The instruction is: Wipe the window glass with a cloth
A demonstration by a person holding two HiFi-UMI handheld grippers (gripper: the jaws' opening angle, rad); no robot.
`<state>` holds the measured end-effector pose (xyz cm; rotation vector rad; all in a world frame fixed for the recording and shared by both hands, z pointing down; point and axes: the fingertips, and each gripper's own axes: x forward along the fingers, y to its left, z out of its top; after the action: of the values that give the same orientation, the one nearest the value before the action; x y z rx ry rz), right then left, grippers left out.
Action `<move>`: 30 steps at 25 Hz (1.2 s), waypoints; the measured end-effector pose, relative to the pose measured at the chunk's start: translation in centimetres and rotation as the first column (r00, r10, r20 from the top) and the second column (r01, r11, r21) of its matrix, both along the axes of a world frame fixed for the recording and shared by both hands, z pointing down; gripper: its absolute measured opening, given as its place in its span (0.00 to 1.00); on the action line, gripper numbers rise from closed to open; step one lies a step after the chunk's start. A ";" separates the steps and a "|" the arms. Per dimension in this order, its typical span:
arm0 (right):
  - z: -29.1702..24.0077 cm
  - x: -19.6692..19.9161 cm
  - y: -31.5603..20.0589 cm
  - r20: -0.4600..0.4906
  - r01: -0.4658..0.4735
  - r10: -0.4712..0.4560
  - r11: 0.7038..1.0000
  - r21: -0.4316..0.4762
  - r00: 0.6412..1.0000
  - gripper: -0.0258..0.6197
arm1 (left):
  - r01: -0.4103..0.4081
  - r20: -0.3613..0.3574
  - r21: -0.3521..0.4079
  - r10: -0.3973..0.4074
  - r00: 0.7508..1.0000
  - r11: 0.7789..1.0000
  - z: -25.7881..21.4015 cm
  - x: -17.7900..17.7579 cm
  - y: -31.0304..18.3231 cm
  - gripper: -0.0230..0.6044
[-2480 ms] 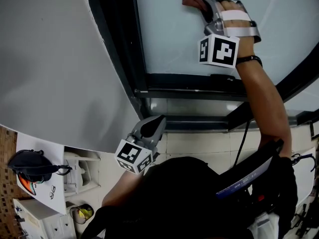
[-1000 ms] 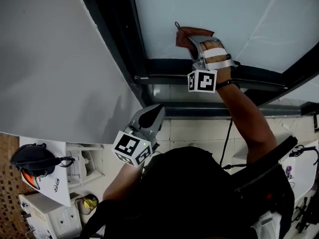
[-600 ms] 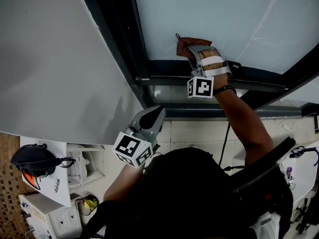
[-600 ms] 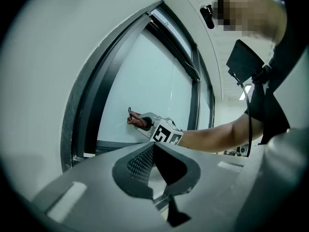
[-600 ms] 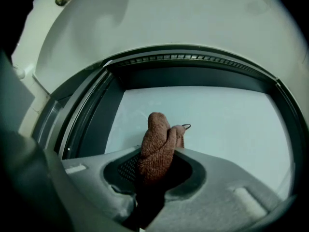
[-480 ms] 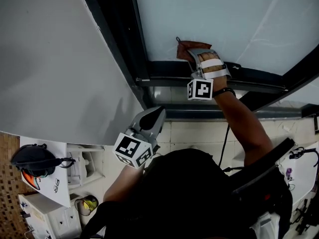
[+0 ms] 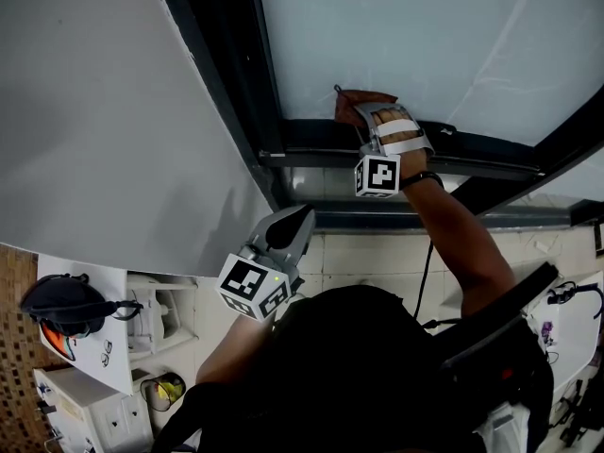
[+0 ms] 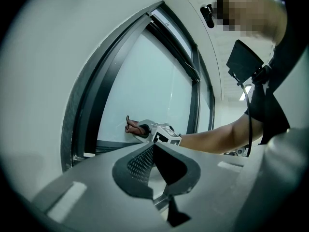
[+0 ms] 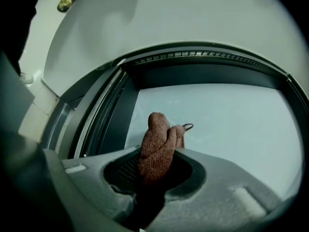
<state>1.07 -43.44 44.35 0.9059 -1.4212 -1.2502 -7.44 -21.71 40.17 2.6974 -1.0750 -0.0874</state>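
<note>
Item: cloth, reddish-brown, coarse knit or terry, bunched into a wad; location: pressed to the window glass at the pane's lower edge, just above the dark window frame and toward its left corner; a small hanging loop sticks out of the wad on the right, lying against the glass. Holder: right gripper, jaws closed on the lower part of the wad, whose rounded top bulges out beyond the tips (the right gripper view shows it filling the space between the pads). Spare: left gripper, held low and near the person's body, well apart from the pane, its tips pointing toward the window; its jaws stand together with nothing between them. Surround: plain grey wall to the left of the frame. Handling, by judgement: the cloth looks light, soft and limp, unlikely to slip from textured pads but apt to fold or trail if gripped at a corner; best taken across the thick middle of the bunch, as now, with enough left proud of the tips that fabric rather than jaw meets the pane. The glass is hard, smooth and breakable; moderate, flat pressure seems called for, easing off near the frame.
</note>
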 end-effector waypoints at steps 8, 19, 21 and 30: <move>0.0 -0.2 0.0 0.021 0.016 -0.013 0.986 -0.163 1.000 0.16 | -0.009 -0.001 0.000 0.009 1.000 1.000 0.3 0.1 0.2 0.06; -11.1 -4.2 3.6 0.070 0.111 -0.102 0.984 -0.142 0.992 0.16 | -0.010 0.004 0.015 0.010 1.000 1.000 -0.3 -0.5 0.6 0.06; -15.6 -5.3 4.3 0.055 0.128 -0.126 0.991 -0.041 0.991 0.16 | -0.009 0.006 0.016 0.009 1.000 1.000 -0.3 -0.6 0.7 0.06; -31.9 -8.8 2.3 -0.015 0.114 -0.115 0.947 0.299 0.993 0.16 | 0.007 0.006 0.034 -0.007 1.000 0.999 -0.5 -1.7 1.3 0.06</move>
<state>-7.73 -41.12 12.41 1.0388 -1.3215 -1.5830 -9.15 -20.37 39.64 2.7263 -1.0940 -0.1003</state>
